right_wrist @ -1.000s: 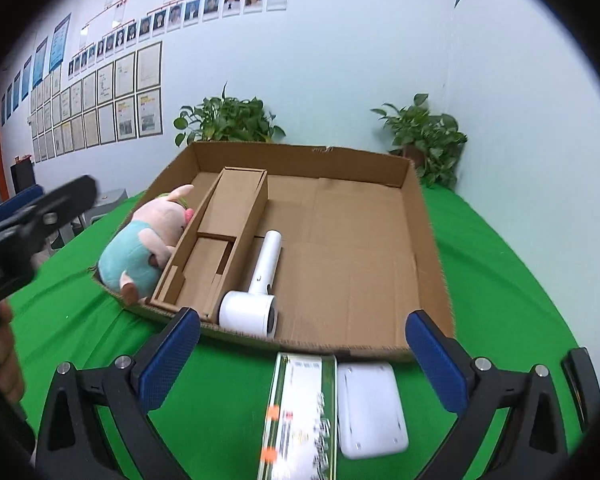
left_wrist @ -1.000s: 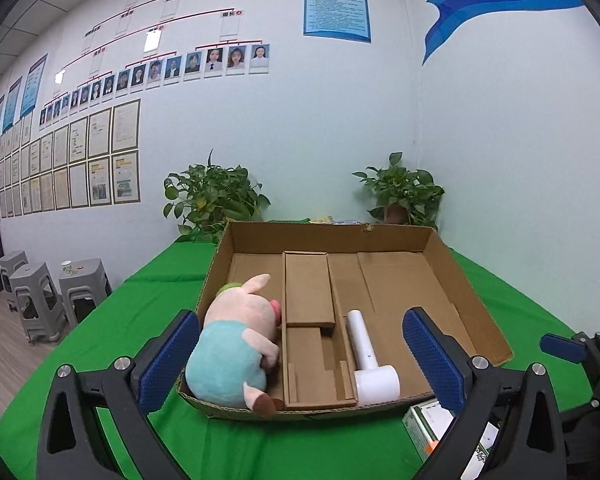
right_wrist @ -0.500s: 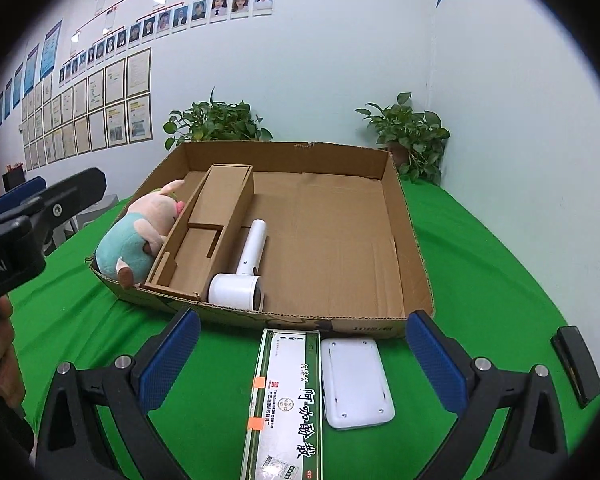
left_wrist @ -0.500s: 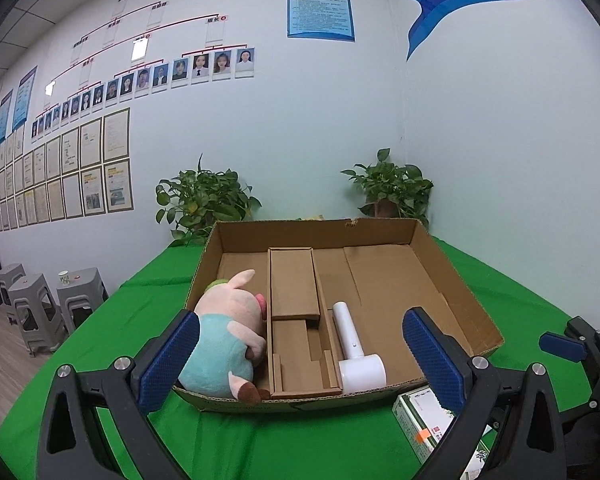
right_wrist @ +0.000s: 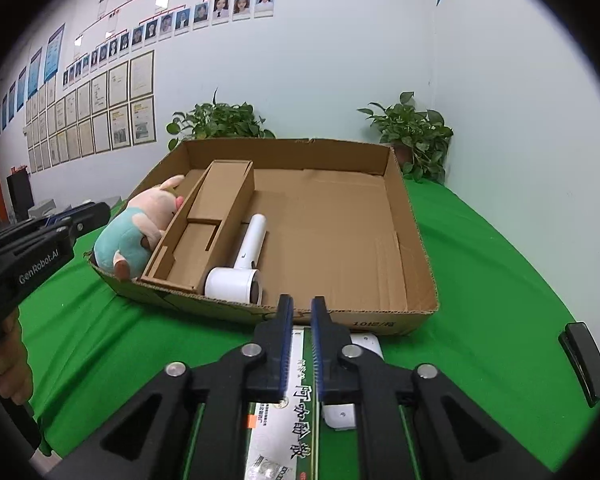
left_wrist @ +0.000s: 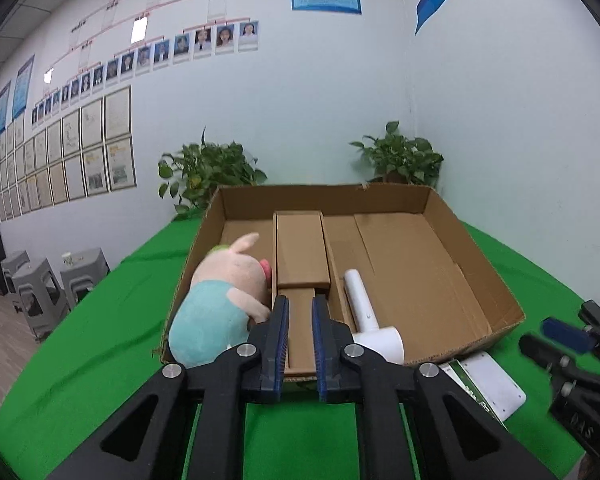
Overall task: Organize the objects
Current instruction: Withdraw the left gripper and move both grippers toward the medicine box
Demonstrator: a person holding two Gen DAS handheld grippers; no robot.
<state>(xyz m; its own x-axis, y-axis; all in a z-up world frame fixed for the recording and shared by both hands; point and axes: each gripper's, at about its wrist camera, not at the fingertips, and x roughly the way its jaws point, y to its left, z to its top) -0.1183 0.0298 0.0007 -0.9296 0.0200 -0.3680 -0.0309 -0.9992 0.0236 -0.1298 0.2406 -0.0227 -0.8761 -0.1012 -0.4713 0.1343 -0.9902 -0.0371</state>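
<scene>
Left gripper (left_wrist: pixel 300 344) sits bottom centre of the left wrist view, jaws closing, only a narrow gap left, nothing between the blue pads (left_wrist: pixel 280 342); behind the gap is the near wall of the cardboard box (left_wrist: pixel 475 248). Right gripper (right_wrist: pixel 300 344) sits bottom centre of the right wrist view, jaws also closing to a narrow gap, no grip on anything; it hovers above the green-and-white carton (right_wrist: pixel 296 404), which lies flat on the green tablecloth (right_wrist: pixel 479 280) just in front of the box. Cannot tell whether the pads touch the carton.

White flat case (right_wrist: pixel 353 380) lies just beside the carton on its right, mostly hidden by the gripper frame.

Box open-topped, centre of both views. Inside: plush pig (left_wrist: pixel 224 300) in teal shirt at the left end, leaning on the left wall; brown cardboard insert (left_wrist: pixel 301 252) beside it, running front to back; white hair dryer (left_wrist: pixel 369 320) right of the insert, head toward the near wall, handle pointing away. Right part of the box floor is bare.

Black object (right_wrist: pixel 583 360) on the cloth at right edge of the right wrist view. Two potted plants (right_wrist: pixel 415 136) behind the box against the wall. Person's hand (right_wrist: pixel 4 360) holds the left gripper handle, lower left of the right wrist view.
</scene>
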